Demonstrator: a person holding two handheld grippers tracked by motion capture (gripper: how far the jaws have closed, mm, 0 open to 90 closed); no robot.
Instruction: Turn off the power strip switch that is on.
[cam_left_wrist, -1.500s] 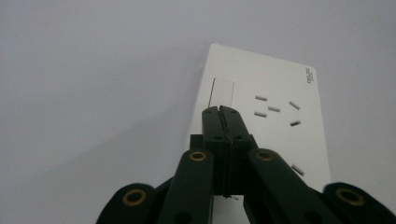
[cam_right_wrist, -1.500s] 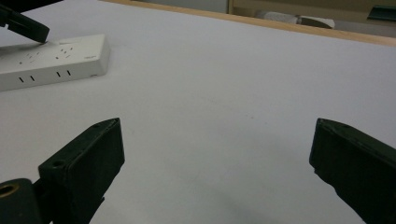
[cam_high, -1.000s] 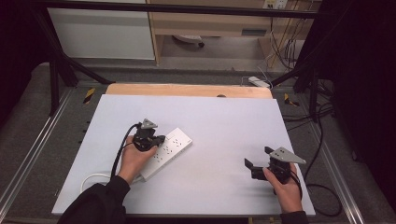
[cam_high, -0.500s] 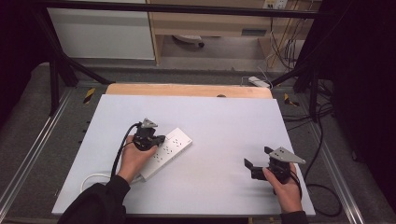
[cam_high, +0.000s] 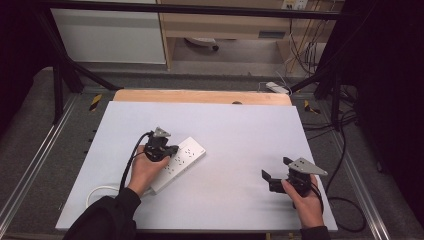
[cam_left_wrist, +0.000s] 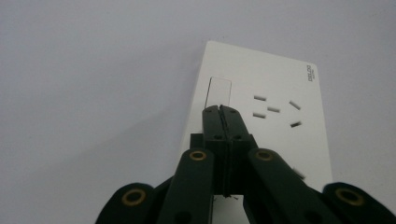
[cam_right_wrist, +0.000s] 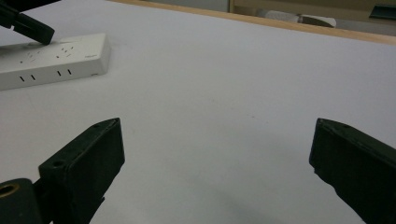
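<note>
Left tool (cam_left_wrist: 220, 108) on power strip (cam_left_wrist: 273, 109)

Its jaws pressed together, tips at the switch (cam_left_wrist: 219, 91); right tool (cam_high: 278, 170) (well apart) gapes wide over the white surface (cam_high: 240, 125).

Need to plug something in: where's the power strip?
High view: power strip lies left of centre on the white table, under the shut left tongs.

the left hand (cam_high: 143, 170) hides the power strip's (cam_high: 184, 156) near half.

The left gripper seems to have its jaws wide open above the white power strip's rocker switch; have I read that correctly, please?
Not quite: the left gripper has its jaws shut, tips together at the rocker switch of the white power strip, as the left gripper view shows.
</note>
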